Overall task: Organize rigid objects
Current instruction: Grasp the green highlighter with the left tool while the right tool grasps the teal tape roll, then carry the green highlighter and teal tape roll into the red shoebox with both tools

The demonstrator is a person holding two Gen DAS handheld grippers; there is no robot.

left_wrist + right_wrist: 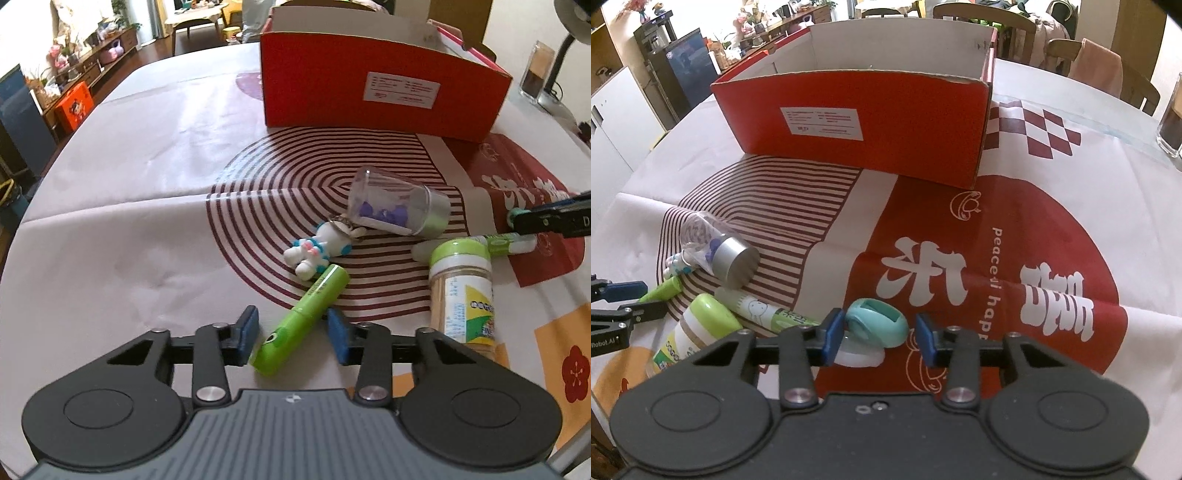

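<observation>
My left gripper (293, 334) is open, its blue pads on either side of a green pen-shaped tube (301, 319) lying on the table. Beyond it lie a white and blue toy figure keychain (321, 251), a tipped clear jar with purple bits (399, 206), a green-lidded spice jar (461, 288) and a glue stick (506, 243). My right gripper (881, 334) is open around a teal ring-shaped object (877, 323) on a white base. An open red cardboard box (369, 96) stands at the back; it also shows in the right wrist view (857, 125).
A patterned red and white cloth (997, 258) covers the round table. A glass (1171, 125) stands at the far right edge, with a lamp base (554, 96) nearby. Chairs and cabinets stand beyond the table.
</observation>
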